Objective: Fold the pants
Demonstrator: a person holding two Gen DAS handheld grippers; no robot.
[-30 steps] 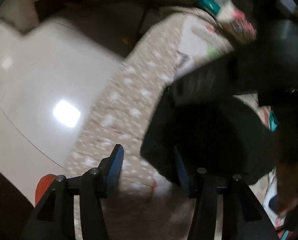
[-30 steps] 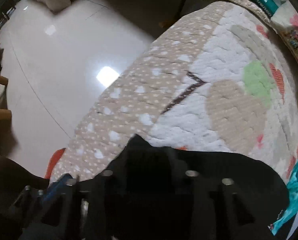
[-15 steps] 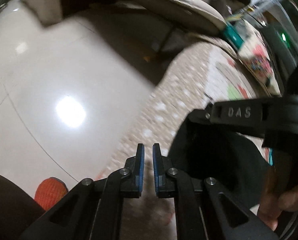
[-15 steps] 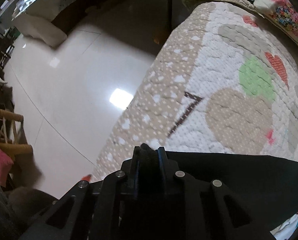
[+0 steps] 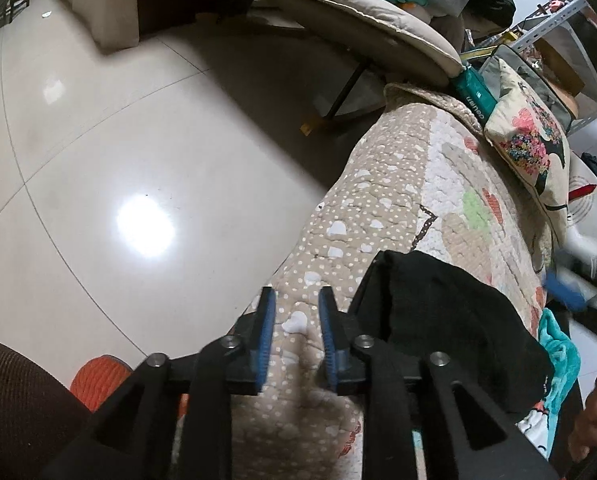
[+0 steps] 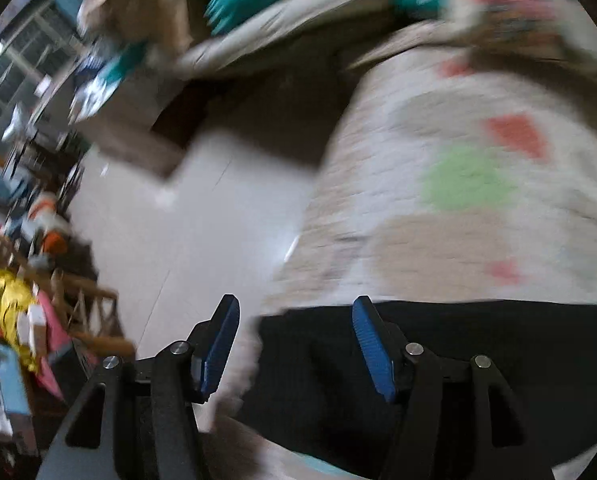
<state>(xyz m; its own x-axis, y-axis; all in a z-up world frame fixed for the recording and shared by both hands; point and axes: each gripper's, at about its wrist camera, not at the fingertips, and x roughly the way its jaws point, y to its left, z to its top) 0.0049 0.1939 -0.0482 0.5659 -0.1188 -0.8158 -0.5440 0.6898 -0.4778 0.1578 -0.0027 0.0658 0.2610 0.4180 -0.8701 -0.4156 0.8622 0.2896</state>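
Matt black cloth pants (image 5: pixel 450 312) on quilted blanket (image 5: pixel 382 200); glossy floor (image 5: pixel 118 160)

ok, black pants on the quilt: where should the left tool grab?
Take the black pants at the raised folded corner nearest the left tool, coming from the quilt side. That edge stands up in layers, so the open fingers can straddle it.

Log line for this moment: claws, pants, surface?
left claw: open, empty | right claw: open, above pants edge | pants: black, folded on quilt | right view: blurred
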